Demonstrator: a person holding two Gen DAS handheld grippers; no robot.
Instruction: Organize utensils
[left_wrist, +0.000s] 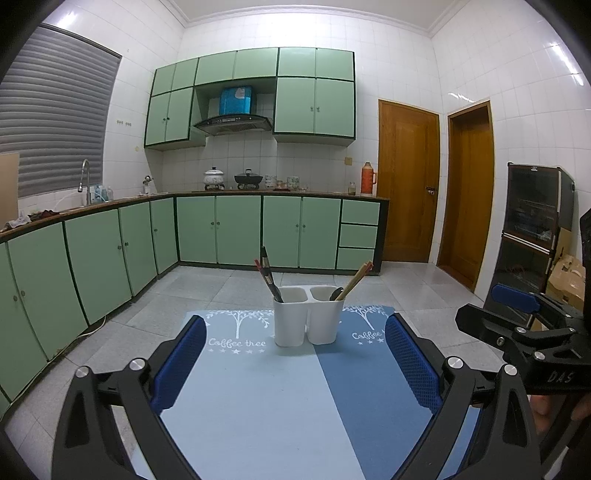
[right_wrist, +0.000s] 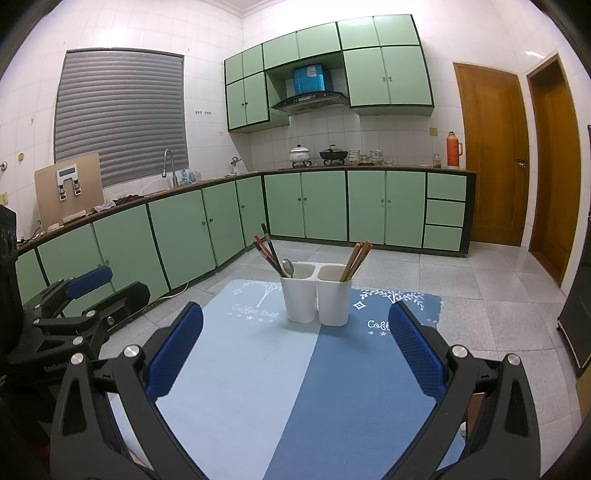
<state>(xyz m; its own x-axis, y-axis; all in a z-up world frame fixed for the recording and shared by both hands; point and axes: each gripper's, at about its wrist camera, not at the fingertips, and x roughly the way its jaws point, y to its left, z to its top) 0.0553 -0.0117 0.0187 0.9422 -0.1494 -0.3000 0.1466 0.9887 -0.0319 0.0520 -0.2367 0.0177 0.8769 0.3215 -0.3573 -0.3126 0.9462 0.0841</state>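
Utensil holder (right_wrist: 317, 295) on mat (right_wrist: 258, 387): dark chopsticks (right_wrist: 266, 251) and spoon (right_wrist: 288, 267) left, wooden chopsticks (right_wrist: 356, 260) right. Left gripper (left_wrist: 295, 365) and right gripper (right_wrist: 295, 358) wide, empty. Approach slowly, pinch one item near its top.

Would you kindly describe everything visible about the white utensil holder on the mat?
The white utensil holder is a smooth, plastic-looking caddy with two joined cups, standing upright on the blue mat. Its left cup holds dark chopsticks and a metal spoon; its right cup holds light wooden chopsticks. Neither gripper touches it.
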